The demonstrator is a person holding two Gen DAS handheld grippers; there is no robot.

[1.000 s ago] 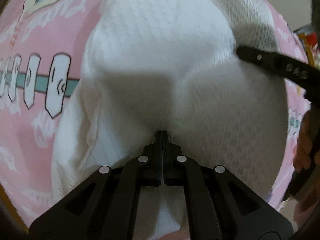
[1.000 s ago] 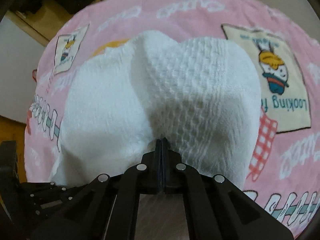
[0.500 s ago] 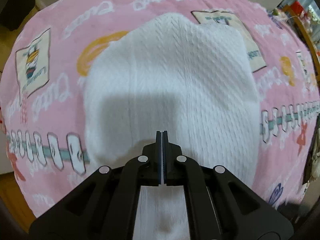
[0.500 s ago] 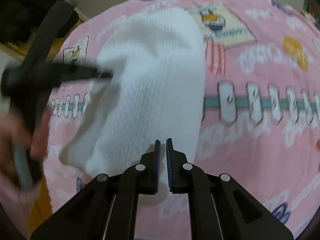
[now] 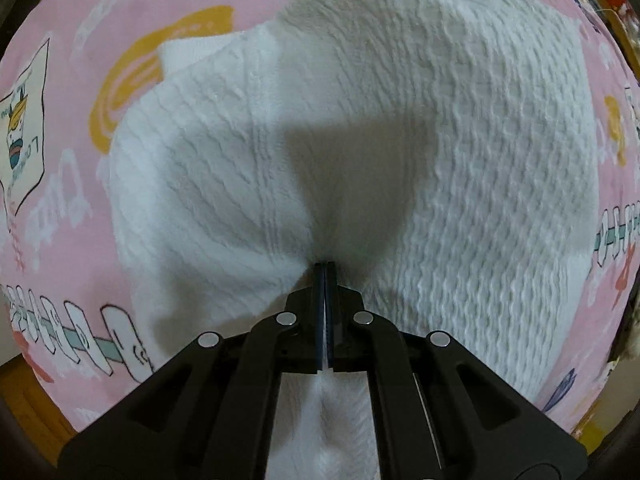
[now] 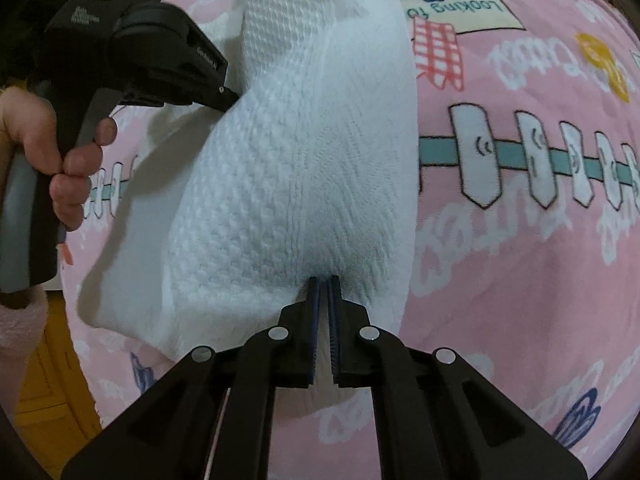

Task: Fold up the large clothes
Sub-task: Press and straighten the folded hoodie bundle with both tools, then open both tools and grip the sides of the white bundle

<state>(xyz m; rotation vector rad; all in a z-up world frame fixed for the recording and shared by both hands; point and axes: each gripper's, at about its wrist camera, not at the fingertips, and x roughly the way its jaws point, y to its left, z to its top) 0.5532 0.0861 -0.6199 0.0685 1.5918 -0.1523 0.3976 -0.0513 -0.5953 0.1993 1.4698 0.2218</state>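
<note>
A white waffle-knit garment (image 5: 360, 140) lies bunched on the pink printed blanket (image 5: 60, 208). My left gripper (image 5: 324, 266) is shut on a pinch of its fabric, which rises in a tent toward the jaws. In the right wrist view the same garment (image 6: 304, 168) stretches from the left gripper (image 6: 230, 98), held by a hand at the left, down to my right gripper (image 6: 324, 280). The right jaws stand nearly closed with white fabric between them.
The pink blanket (image 6: 520, 240) with cartoon prints covers the whole surface. A wooden floor or frame (image 6: 44, 392) shows past its left edge. The person's hand (image 6: 68, 168) grips the left tool's handle.
The right gripper has closed in on the garment's near edge. The left gripper has lifted its pinch, so the cloth now tents up. The garment is pulled between the two grippers.
</note>
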